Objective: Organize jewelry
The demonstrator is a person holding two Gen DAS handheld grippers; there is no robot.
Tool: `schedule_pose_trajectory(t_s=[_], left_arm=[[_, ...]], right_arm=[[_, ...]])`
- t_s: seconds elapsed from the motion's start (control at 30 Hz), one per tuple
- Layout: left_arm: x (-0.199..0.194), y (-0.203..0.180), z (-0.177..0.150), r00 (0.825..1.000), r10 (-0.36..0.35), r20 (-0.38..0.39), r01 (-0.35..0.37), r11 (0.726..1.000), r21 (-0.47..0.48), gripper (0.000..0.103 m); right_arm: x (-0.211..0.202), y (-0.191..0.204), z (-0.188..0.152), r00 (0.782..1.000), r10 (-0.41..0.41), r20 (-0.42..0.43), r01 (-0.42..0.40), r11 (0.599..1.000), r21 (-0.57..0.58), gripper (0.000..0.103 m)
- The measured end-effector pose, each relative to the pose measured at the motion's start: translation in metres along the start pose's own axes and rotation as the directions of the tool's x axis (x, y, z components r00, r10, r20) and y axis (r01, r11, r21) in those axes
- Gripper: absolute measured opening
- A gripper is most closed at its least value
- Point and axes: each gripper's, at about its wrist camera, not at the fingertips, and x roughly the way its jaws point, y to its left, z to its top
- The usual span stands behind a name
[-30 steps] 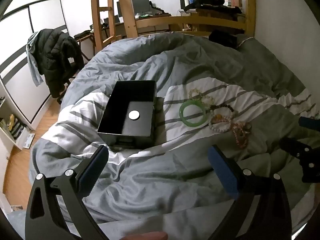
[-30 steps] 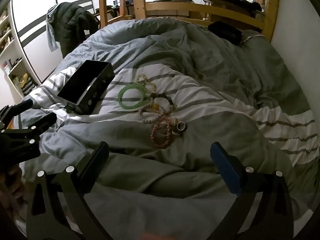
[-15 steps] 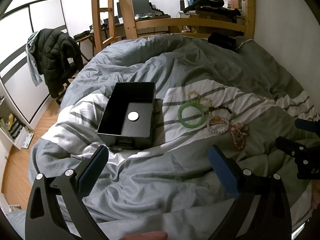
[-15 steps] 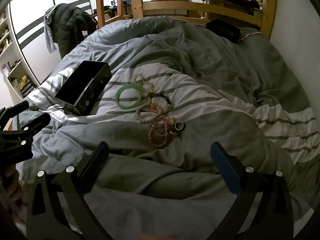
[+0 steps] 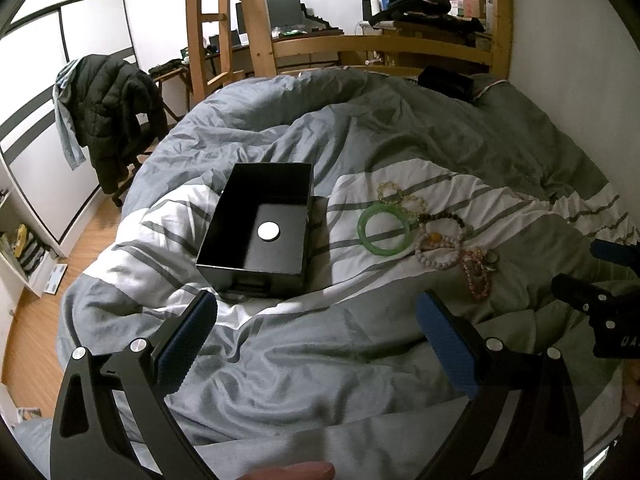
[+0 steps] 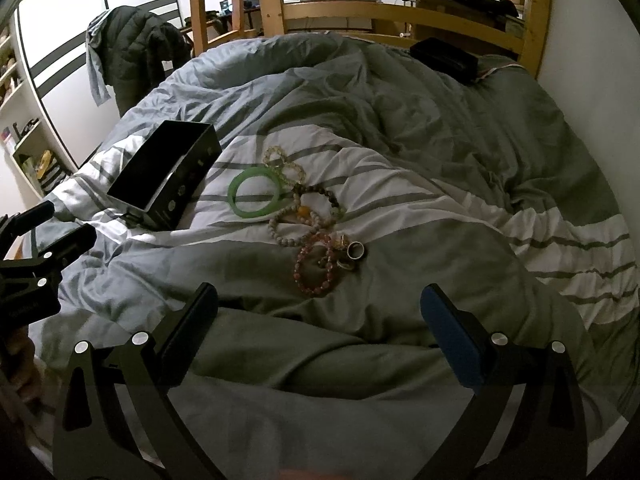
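An open black box (image 5: 260,232) with a white disc (image 5: 268,231) inside sits on the striped duvet; it also shows in the right wrist view (image 6: 166,174). Right of it lies a green bangle (image 5: 384,230) (image 6: 256,194), with several beaded bracelets around it: a pale one (image 6: 294,230), a dark one (image 6: 324,198), a pink one (image 6: 314,266), and rings (image 6: 354,252). My left gripper (image 5: 316,344) is open and empty, near of the box. My right gripper (image 6: 318,328) is open and empty, near of the pink bracelet.
The grey and white striped duvet (image 5: 360,352) is rumpled with folds. A black case (image 6: 444,58) lies at the far end by the wooden bed frame (image 6: 400,20). A chair with a dark jacket (image 5: 108,108) stands left of the bed.
Both grippers have drifted slightly; the jewelry sits a little lower and closer in the right wrist view. Nothing was taken hold of.
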Motion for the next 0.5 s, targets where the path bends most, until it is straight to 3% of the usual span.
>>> schedule_pose_trajectory(t_s=[0.5], left_arm=[[0.012, -0.004, -0.007, 0.999, 0.019, -0.033, -0.018, 1.0, 0.019, 0.099]], right_arm=[[0.004, 0.001, -0.002, 0.999, -0.026, -0.019, 0.026, 1.0, -0.007, 0.1]])
